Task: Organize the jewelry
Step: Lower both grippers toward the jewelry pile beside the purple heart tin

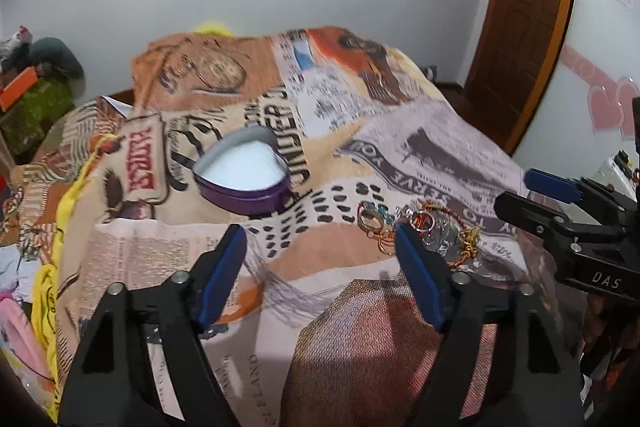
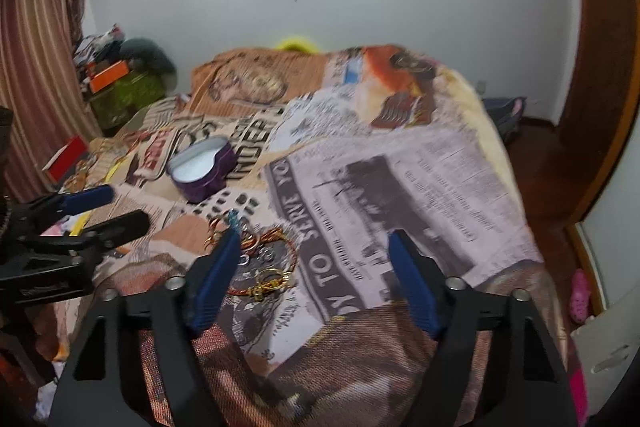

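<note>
A purple heart-shaped tin (image 1: 245, 175) with a white lining stands open on the printed bedspread; it also shows in the right wrist view (image 2: 202, 167). A pile of jewelry (image 1: 420, 227), with rings, bangles and a red-gold bracelet, lies to its right, and shows in the right wrist view (image 2: 260, 259). My left gripper (image 1: 320, 231) is open and empty, above the bedspread between tin and pile, its right finger beside the pile. My right gripper (image 2: 312, 235) is open and empty, its left finger over the pile's left edge.
The bedspread (image 2: 400, 187) covers a bed that falls away at the right to a wooden floor (image 2: 536, 155). A wooden door (image 1: 520, 7) stands at the far right. Boxes and clutter (image 2: 116, 79) are stacked at the far left by a curtain (image 2: 36, 47).
</note>
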Motion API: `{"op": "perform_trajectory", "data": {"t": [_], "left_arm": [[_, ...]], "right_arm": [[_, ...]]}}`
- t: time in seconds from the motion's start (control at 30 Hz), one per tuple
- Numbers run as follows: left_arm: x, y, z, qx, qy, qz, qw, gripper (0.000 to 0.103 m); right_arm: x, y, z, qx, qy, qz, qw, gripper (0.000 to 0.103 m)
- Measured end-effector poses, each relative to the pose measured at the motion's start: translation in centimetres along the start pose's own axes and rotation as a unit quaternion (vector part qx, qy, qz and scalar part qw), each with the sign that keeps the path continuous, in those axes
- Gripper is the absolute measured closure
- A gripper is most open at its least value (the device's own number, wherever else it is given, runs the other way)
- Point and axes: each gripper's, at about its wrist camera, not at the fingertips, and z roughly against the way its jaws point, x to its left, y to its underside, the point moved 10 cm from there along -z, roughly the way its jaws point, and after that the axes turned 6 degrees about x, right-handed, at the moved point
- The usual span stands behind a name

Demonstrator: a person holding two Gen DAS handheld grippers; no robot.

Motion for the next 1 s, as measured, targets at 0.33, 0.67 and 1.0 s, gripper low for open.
{"op": "perform_trajectory", "data": {"t": [0.33,0.67,1.0], "left_arm": [[-0.9,-0.6,-2.9,0.043,0.053,-0.013,0.9976,0.066],[-0.7,-0.7,-4.0,0.064,0.071,-0.014,0.9954,0.071],[-2.3,-0.5,-5.1,0.085,0.092,-0.041,0.9912,0.071]], "right_arm": [[2.4,-0.9,-2.8,0.048,-0.074,0.026,0.996,0.067],[4.1,-0.9,-6.0,0.106,-0.103,0.059,0.987,0.084],[4.1,-0.5,-6.8,0.123,-0.107,0.064,0.985,0.092]]}}
